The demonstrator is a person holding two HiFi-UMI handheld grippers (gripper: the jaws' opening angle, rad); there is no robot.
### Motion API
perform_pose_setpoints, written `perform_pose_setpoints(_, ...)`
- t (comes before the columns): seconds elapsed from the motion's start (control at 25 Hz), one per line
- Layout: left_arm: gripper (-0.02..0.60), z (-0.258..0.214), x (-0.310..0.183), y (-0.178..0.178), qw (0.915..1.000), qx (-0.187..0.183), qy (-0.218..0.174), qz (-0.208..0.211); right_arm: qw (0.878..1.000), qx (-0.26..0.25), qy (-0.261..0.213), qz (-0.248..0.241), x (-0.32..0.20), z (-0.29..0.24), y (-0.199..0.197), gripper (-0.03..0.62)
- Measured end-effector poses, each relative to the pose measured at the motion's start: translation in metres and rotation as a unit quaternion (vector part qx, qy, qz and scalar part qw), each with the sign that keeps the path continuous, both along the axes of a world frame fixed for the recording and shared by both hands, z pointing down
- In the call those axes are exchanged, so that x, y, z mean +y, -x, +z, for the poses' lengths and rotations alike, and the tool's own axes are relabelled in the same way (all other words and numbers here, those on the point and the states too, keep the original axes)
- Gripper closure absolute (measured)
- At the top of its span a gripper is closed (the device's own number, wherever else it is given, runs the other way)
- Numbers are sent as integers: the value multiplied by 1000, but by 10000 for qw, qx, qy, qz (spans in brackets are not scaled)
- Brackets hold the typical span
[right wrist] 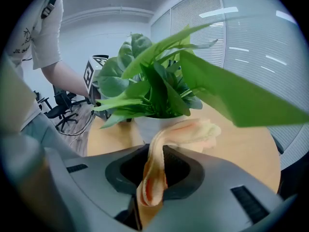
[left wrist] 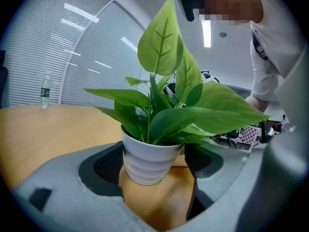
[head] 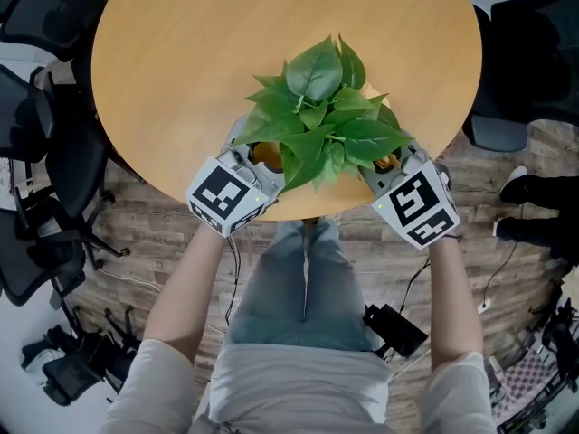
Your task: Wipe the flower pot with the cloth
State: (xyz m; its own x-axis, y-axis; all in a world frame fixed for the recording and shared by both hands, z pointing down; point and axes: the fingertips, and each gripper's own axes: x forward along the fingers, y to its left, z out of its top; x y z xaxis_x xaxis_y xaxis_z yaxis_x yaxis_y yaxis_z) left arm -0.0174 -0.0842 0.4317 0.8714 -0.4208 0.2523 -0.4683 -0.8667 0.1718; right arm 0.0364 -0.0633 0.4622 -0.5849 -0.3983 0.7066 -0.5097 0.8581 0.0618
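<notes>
Leaning over a round, honey-coloured wooden table [head: 181, 61], a person brings two hand-held grippers to a leafy green potted plant [head: 317, 107] that stands close to the table's near edge. From above, the left gripper [head: 249, 163] and right gripper [head: 398, 165] flank the plant with their tips under the foliage. The leaves hide nearly all of the white, ribbed, tapering flower pot [left wrist: 150, 161].

In the left gripper view the pot stands upright between the wide-set jaws, mouth up. Its long axis is vertical and its wall narrows towards the base. The dark pads appear to meet the rim on either side, so this claw looks clamped on the pot to steady it.

In the right gripper view the jaws are pressed together on a soft peach-and-cream cloth [right wrist: 157, 153]. The strip runs forward from the pinch, and its bunched free end lies at the pot's wall, though actual contact cannot be confirmed.

The wiping appears to be just getting under way. To do it well, the left claw should brace the pot squarely, since it sits so near the edge and a sideways push could tip it. The right claw should hold its pinch firm and sweep the loose end along the ribs, below the leaves. Turning the pot would bring its far side within reach.
</notes>
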Motion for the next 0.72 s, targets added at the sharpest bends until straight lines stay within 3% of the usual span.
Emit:
perform_pose_setpoints(0.4,175,-1,3,-3,9975,-99,-1,-698,9999,-137,30,41,13,-1,4,528)
perform_pose_setpoints(0.72,178,1,3,-5,9903,-151,79,-1380,9998,-193,53,-43,19,0,10,528)
